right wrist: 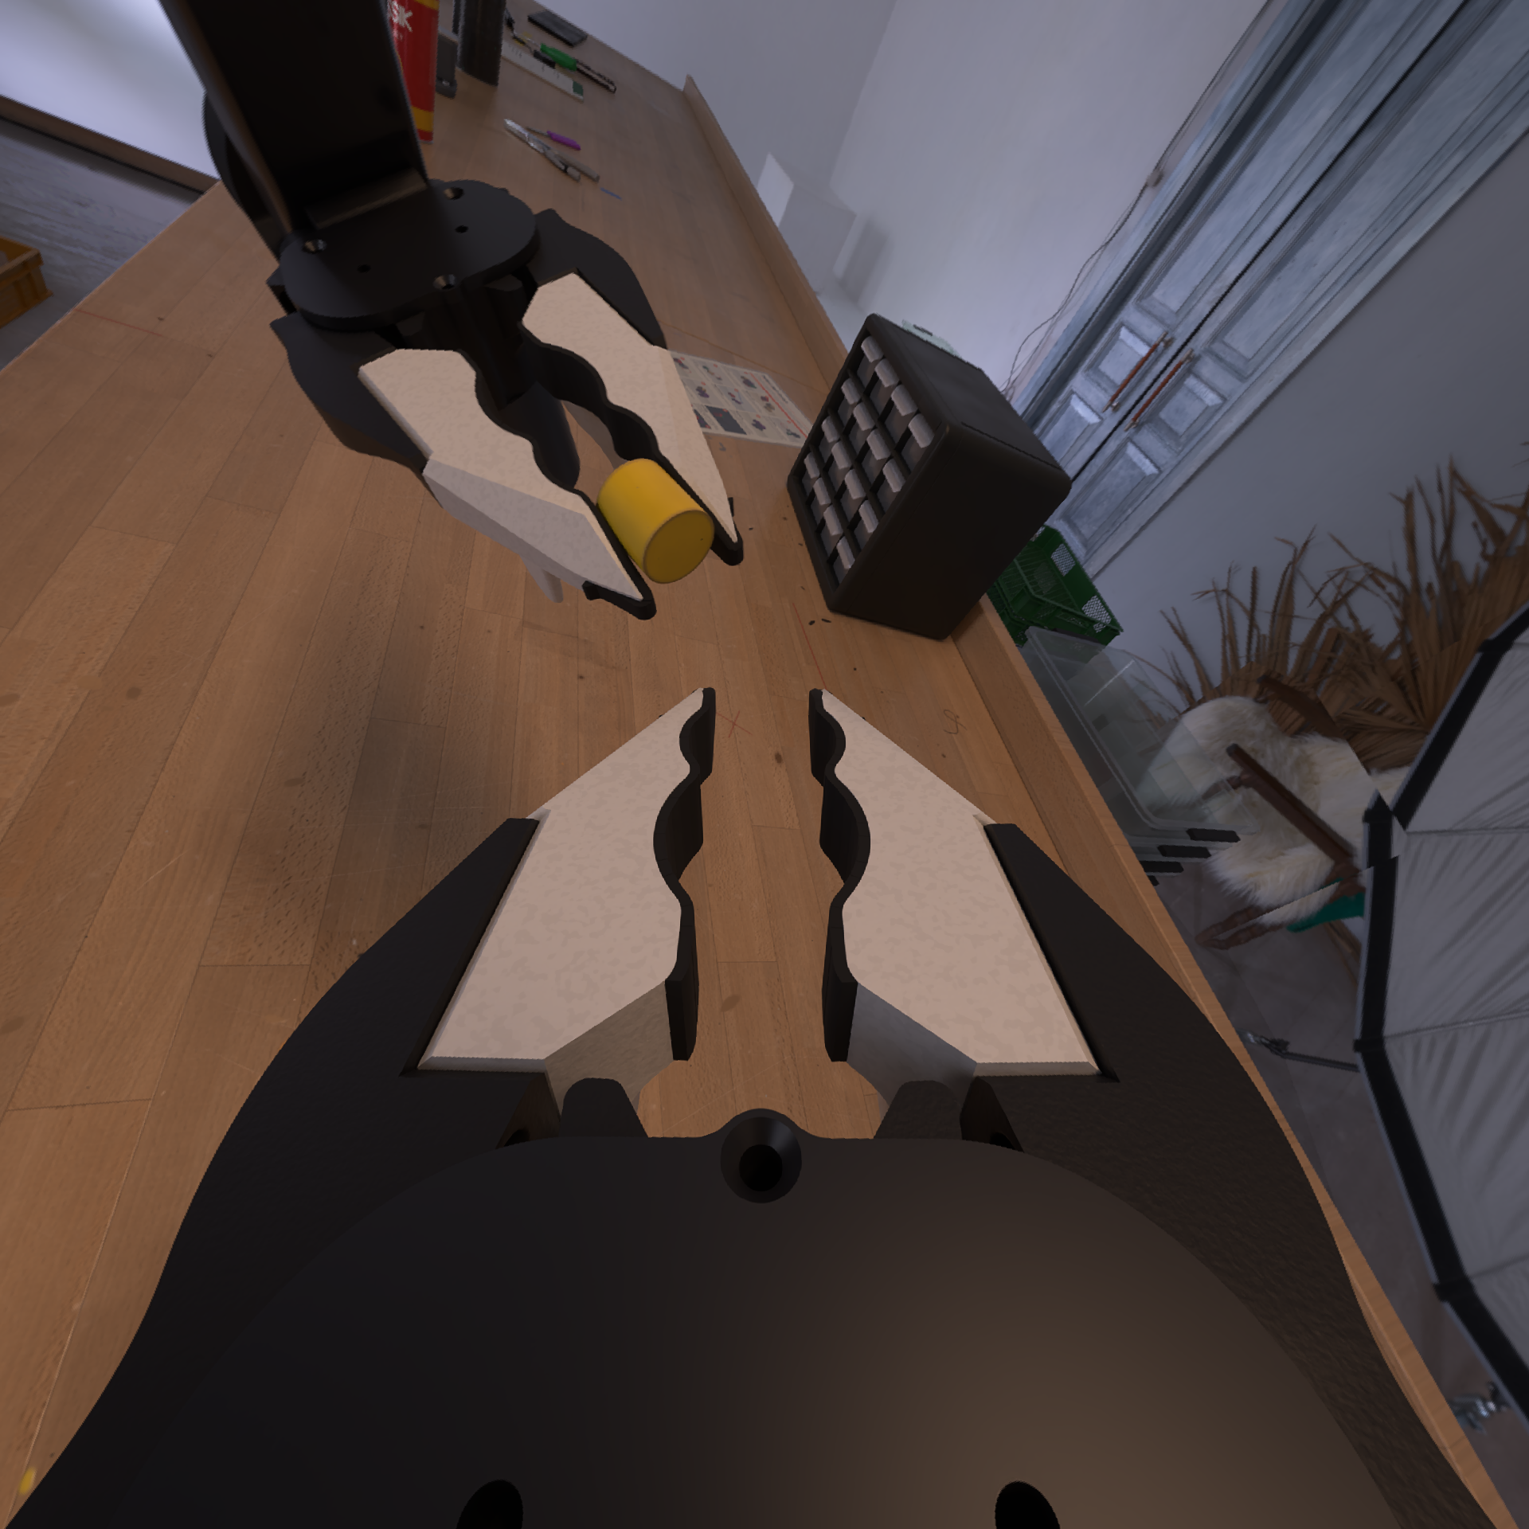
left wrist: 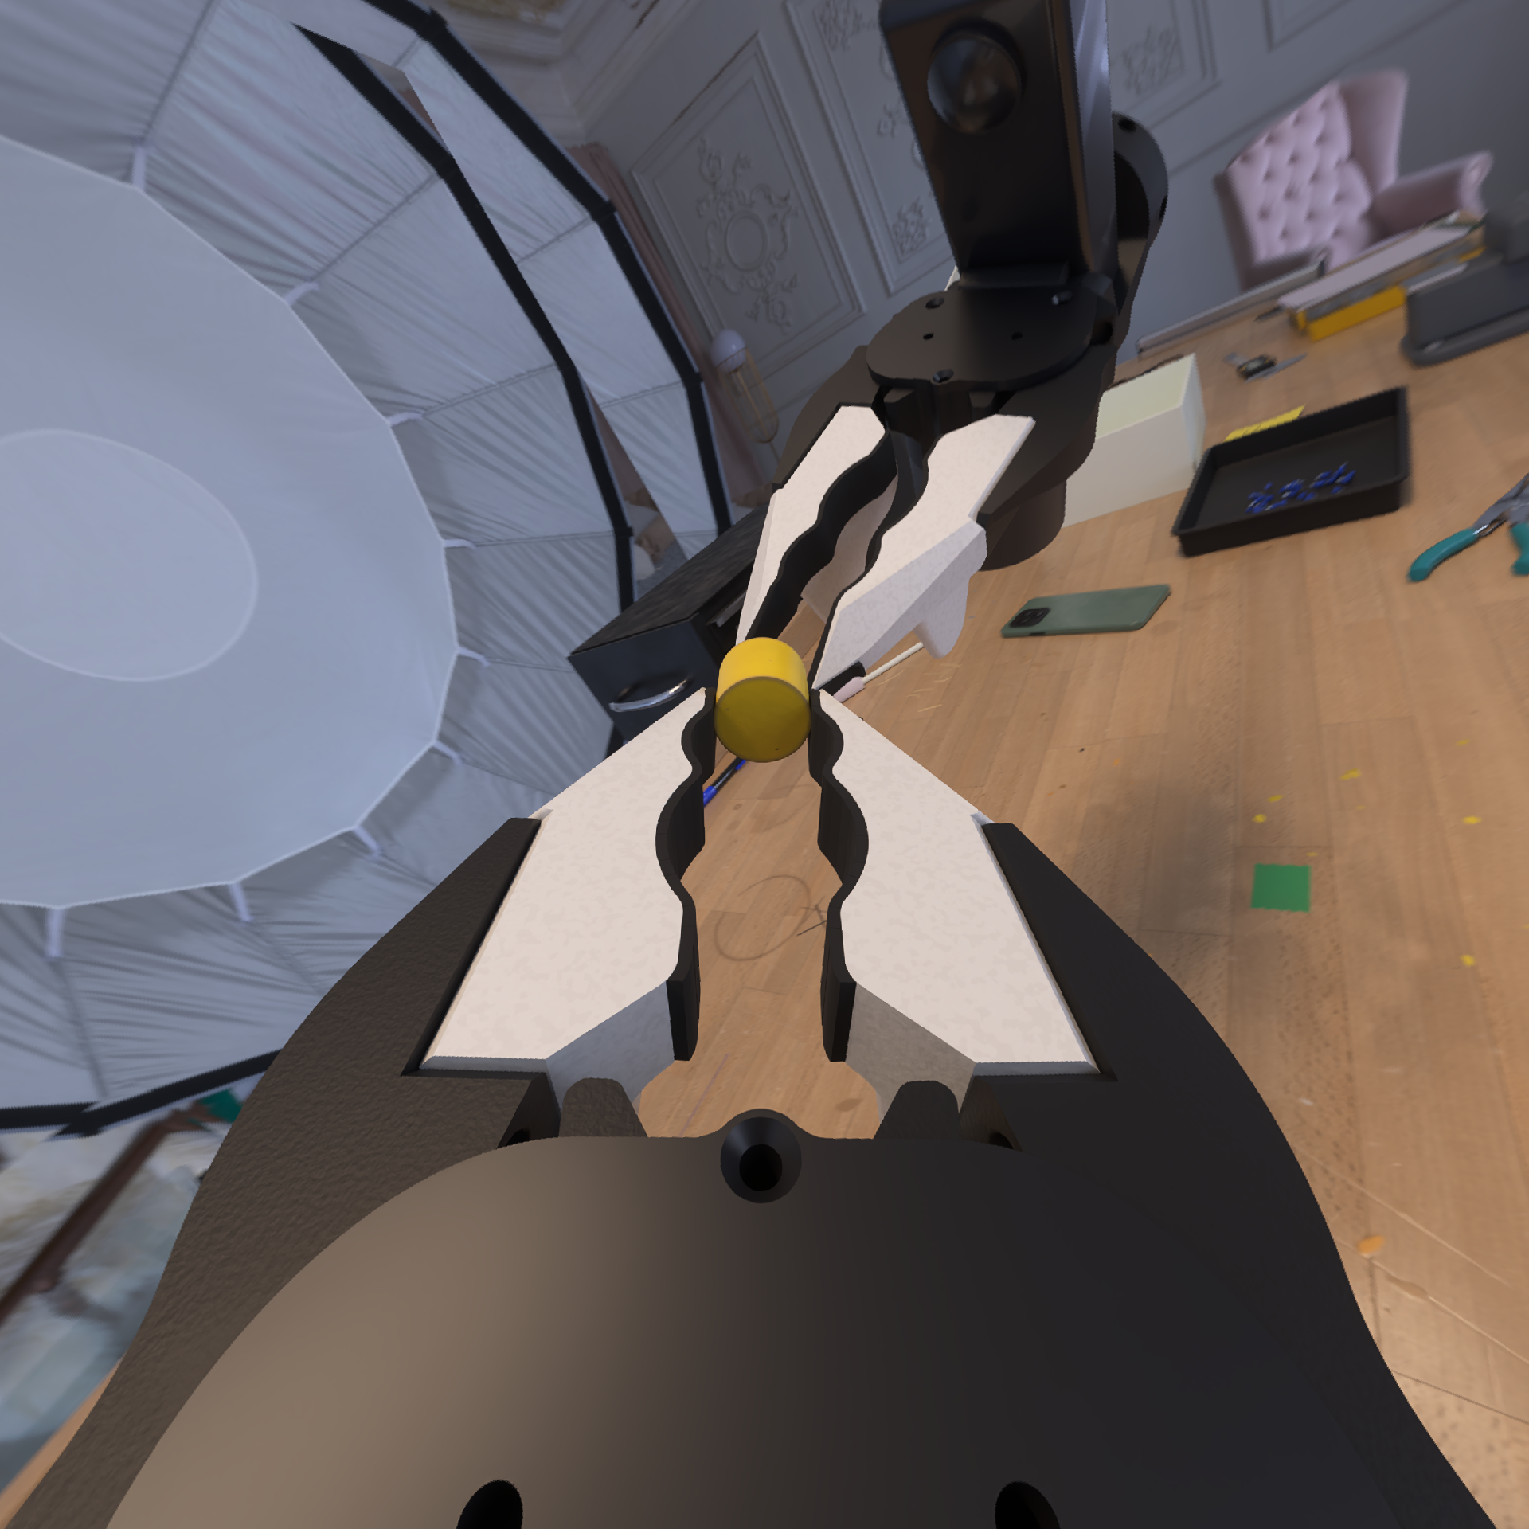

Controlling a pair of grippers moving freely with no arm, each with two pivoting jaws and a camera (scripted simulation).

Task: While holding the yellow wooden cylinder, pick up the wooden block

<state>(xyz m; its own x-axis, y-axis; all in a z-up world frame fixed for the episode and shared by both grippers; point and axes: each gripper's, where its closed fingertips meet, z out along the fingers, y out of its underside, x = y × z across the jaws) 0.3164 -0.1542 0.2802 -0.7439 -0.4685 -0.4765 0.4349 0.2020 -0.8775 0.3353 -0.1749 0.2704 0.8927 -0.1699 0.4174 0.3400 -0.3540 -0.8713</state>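
My left gripper is shut on the yellow wooden cylinder, pinched at its fingertips and held above the wooden table. The right wrist view shows the same gripper ahead with the cylinder lying sideways between its fingers. My right gripper is open and empty, with a moderate gap over bare table. Its white fingers show just beyond the cylinder, pointing toward my left gripper. No wooden block shows in either view.
A black drawer organiser stands near the table's edge. A pale cream box, a black tray, a green phone and teal pliers lie farther off. A large white softbox stands beside the table.
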